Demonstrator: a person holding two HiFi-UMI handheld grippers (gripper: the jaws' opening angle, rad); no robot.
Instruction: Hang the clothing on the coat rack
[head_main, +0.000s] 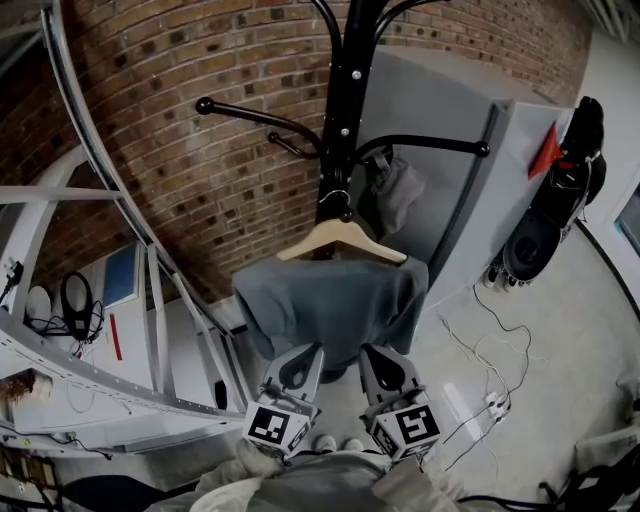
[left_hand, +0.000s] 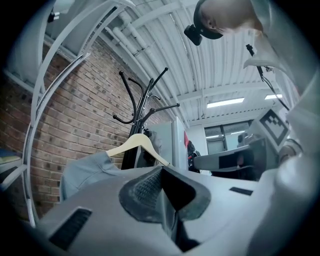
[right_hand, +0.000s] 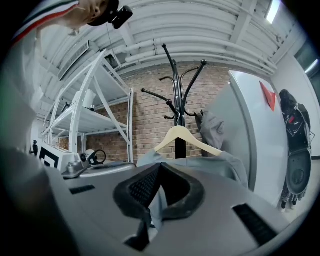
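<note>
Head view: grey garment (head_main: 330, 300) drapes a wooden hanger (head_main: 342, 240) against the black coat rack (head_main: 345, 100) pole. Below the rack, left gripper (head_main: 303, 352) and right gripper (head_main: 372, 352) each clench the garment's lower edge. Their cubes bear black-and-white square markers.

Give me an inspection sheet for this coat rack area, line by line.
Surface: pale floor; no table seen.
Job's things: grey garment draped on wooden hanger, which hangs on black coat rack.
Clutter: second grey cloth on a rack hook; headphones on the shelving.
Grippers: left gripper and right gripper both shut on the garment's lower hem.
Cables: white cables across the floor.
Surroundings: brick wall, white shelving, grey cabinet.
</note>
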